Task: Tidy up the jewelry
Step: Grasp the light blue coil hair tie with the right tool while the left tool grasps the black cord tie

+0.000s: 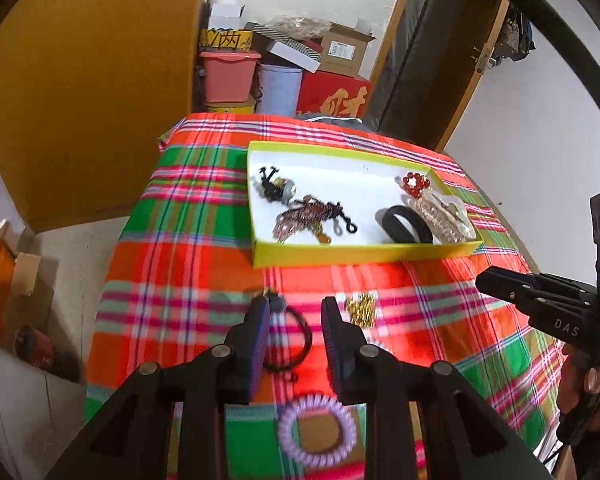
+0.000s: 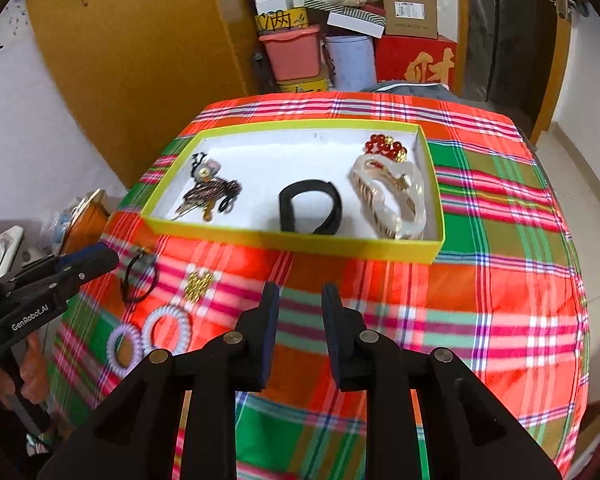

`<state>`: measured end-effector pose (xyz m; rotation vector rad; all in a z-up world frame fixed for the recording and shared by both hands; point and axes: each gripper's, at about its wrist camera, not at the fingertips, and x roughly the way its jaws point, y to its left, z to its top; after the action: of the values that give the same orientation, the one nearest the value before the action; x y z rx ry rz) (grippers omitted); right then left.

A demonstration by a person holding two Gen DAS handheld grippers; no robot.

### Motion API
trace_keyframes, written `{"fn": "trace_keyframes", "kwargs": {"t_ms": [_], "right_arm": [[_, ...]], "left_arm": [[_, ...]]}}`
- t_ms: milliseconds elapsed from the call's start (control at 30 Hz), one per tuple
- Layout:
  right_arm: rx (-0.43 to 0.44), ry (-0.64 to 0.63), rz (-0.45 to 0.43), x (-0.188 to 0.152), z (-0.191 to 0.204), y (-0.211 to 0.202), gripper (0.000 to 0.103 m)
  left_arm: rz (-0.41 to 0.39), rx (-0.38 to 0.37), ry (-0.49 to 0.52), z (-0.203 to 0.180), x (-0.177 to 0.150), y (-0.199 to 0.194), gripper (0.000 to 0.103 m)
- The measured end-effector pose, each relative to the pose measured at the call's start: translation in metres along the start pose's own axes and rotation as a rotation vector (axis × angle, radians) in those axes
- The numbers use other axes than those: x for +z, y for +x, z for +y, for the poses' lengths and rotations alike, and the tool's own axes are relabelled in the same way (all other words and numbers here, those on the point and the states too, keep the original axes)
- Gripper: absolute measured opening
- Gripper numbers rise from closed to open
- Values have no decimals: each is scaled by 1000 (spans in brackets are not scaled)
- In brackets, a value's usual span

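- Left wrist view: the left gripper (image 1: 296, 312) hangs with its jaws apart and empty, low over the plaid cloth (image 1: 172, 280). Between and just beyond its fingertips lies a thin black hair tie (image 1: 296, 344) with a small charm at its top. A heap of gold beads (image 1: 362, 309) sits just to the right of the tie, and a lilac coil hair tie (image 1: 318, 432) lies nearer the camera.
- The likely step is picking up the black tie. To do it well, the jaws should drop straight down so one pad lands inside the loop and one outside, close on the cord and not on the cloth, then lift clear of the gold beads.
- The yellow-rimmed box (image 1: 364, 254) stands beyond on the cloth. It already holds a beaded tassel piece (image 1: 306, 216), a wide black band (image 1: 406, 226), a pale hair claw (image 1: 444, 216) and a red bead ring (image 1: 414, 184).
- Right wrist view: the right gripper (image 2: 300, 298) also has its jaws apart and empty, over bare cloth in front of the box's near wall, well apart from the loose pieces at the left.
- Here two coil ties show, one lilac (image 2: 124, 350) and one paler (image 2: 168, 330), side by side.
- The surface is soft, bright and busy, so small gold parts could hide in the pattern. Behind the table stand a yellow cabinet (image 2: 140, 60), stacked boxes and a pink tub (image 2: 294, 54).
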<state>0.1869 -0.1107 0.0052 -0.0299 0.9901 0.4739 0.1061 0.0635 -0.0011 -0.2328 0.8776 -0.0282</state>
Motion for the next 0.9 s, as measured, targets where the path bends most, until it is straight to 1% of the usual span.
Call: {"fn": "trace_keyframes", "kwargs": {"t_ms": [267, 467, 900], "right_arm": [[40, -18, 23, -19, 8, -4, 23], [58, -11, 49, -28, 13, -2, 23], [103, -47, 89, -30, 38, 15, 23]], "left_arm": [[-1, 26, -41, 14, -23, -18, 26], [7, 35, -66, 23, -33, -24, 26], [20, 39, -79, 30, -32, -16, 26]]}}
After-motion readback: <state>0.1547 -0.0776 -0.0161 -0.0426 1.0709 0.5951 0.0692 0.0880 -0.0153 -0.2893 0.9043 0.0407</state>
